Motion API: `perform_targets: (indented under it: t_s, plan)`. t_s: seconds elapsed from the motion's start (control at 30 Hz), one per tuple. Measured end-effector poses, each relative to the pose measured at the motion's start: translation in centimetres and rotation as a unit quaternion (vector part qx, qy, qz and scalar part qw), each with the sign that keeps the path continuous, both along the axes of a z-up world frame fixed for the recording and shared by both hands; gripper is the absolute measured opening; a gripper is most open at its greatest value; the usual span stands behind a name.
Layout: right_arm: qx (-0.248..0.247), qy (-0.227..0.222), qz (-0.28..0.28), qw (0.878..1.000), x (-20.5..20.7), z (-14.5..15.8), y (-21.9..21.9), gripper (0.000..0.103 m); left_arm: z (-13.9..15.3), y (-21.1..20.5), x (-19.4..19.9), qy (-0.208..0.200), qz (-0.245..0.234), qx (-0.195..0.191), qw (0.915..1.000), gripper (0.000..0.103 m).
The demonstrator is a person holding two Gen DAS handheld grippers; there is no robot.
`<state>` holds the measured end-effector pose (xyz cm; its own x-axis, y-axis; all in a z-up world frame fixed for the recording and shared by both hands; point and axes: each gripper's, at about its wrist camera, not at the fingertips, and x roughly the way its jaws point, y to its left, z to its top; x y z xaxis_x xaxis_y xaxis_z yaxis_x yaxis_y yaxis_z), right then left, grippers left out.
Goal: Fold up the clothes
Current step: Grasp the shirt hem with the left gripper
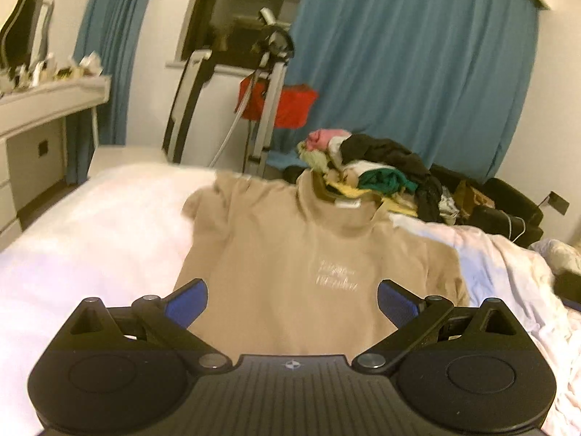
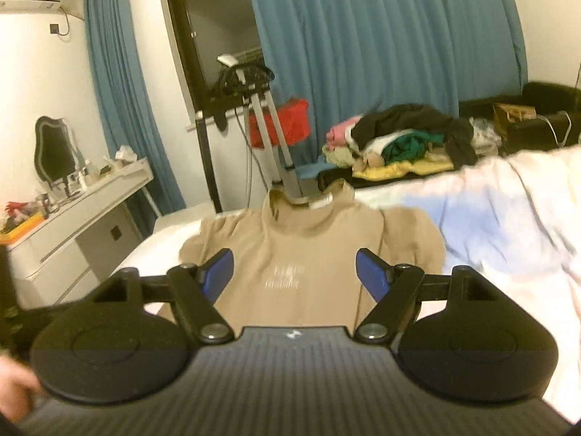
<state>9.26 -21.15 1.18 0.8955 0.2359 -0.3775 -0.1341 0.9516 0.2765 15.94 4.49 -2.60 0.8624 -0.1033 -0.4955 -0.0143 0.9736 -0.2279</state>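
Ahead of both wide, empty grippers, left gripper and right gripper, lies the shirt. Its collar points away, and neither hand looks nearer.

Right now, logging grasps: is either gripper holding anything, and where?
Nothing is held. Left gripper and right gripper are both open, above the tan shirt on the bed.
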Motion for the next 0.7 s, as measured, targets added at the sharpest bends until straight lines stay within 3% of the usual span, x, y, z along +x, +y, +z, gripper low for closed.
perform_targets:
  t_s: [0.17,0.33,0.47,0.5,0.57,0.63,0.7]
  plan:
    - [0.05,0.014,0.013,0.999,-2.6,-1.3,-0.9,0.076,-1.4,2.9,0.9,0.039,0.037,-0.063,0.9966,0.1]
    - [0.012,-0.001,0.02,1.0,-2.1,-3.2,-0.1,0.076,-4.0,6.4,4.2,0.051,0.076,-0.113,0.9893,0.097]
    - [0.038,0.025,0.015,0.999,0.4,-5.5,-0.8,0.076,-6.2,9.6,7.6,0.046,0.106,-0.171,0.9786,0.089]
    - [0.054,0.037,0.013,0.998,1.1,-6.1,-1.2,0.076,-6.9,10.4,8.5,0.042,0.114,-0.189,0.9743,0.088]
    - [0.089,0.06,0.011,0.994,2.4,-7.3,-1.8,0.077,-8.3,12.3,10.6,0.031,0.137,-0.254,0.9571,0.086]
    - [0.123,0.077,0.013,0.989,3.4,-8.2,-2.3,0.077,-9.8,14.2,12.6,0.019,0.158,-0.315,0.9356,0.077]
    - [0.133,0.081,0.015,0.988,4.1,-8.9,-2.4,0.077,-11.2,15.5,14.5,0.014,0.177,-0.35,0.9199,0.068]
